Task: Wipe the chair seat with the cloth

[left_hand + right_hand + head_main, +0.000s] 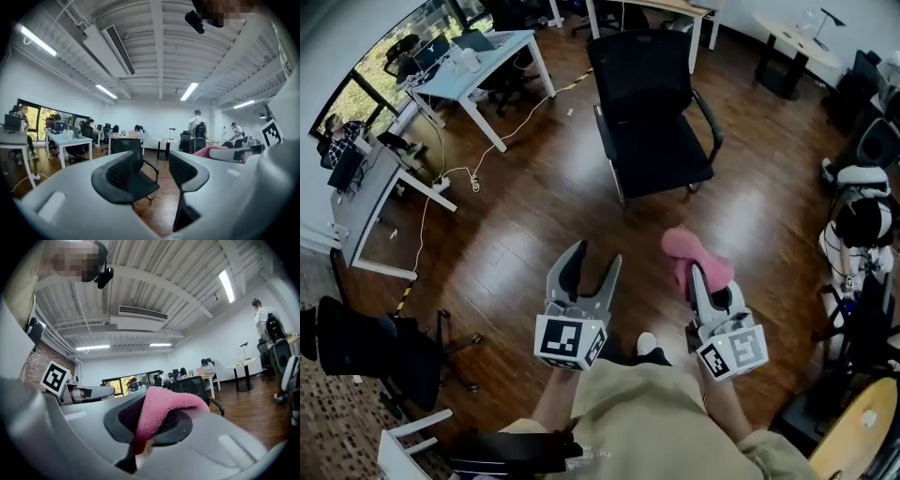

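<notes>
Our right tool (698,281) (154,420) has its jaws closed on the pink cloth (698,255) (164,408). The cloth stands up out of the jaws and folds over the far jaw, so in the right gripper view it covers a good part of the ribbed pads. Our left tool (595,258) (152,171) holds nothing. Its jaws stand moderately apart, and in the left gripper view we see only the room between them.

We hold both tools in the air in front of our body, side by side and near each other, the left one a little lower in the head view. Neither of them touches the chair.

The black chair (652,112) (129,154) stands on the dark wooden floor (516,216), well apart from the tools and straight ahead of us. Its seat (661,159) faces us and its back is on the far side. The cloth is not on the seat.

Further away, near the window at the far left, a light blue desk (487,47) carries some small things. White cables (469,173) lie on the floor beside it. In the gripper views we see people sitting at other desks and some standing at the far wall.
</notes>
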Demonstrator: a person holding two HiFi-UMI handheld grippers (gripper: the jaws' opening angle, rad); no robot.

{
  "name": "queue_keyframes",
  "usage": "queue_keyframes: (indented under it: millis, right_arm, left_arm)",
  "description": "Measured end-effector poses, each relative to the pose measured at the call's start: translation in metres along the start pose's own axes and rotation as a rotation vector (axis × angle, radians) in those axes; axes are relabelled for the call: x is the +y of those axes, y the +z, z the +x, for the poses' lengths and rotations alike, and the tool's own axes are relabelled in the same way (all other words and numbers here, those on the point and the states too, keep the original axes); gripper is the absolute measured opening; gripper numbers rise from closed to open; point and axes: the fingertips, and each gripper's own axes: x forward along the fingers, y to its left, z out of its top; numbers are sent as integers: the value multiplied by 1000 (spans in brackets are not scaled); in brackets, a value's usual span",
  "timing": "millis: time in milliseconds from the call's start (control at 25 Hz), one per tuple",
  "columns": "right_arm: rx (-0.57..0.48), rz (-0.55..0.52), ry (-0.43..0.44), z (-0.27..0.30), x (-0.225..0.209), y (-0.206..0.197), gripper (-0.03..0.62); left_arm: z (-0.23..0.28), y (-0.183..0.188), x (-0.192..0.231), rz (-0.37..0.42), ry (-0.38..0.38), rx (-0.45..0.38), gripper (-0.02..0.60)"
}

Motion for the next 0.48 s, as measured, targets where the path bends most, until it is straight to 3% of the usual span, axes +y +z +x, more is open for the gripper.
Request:
queue_keyframes:
  millis: [200,480]
  right_arm:
    - [1,-2,-125,43,-44,-33,17]
    - [14,-19,-257,68,-128,23,17]
  left_arm:
    - [72,-29,21,14,-116,18,219]
    - [175,-1,-6,-26,-237,13,219]
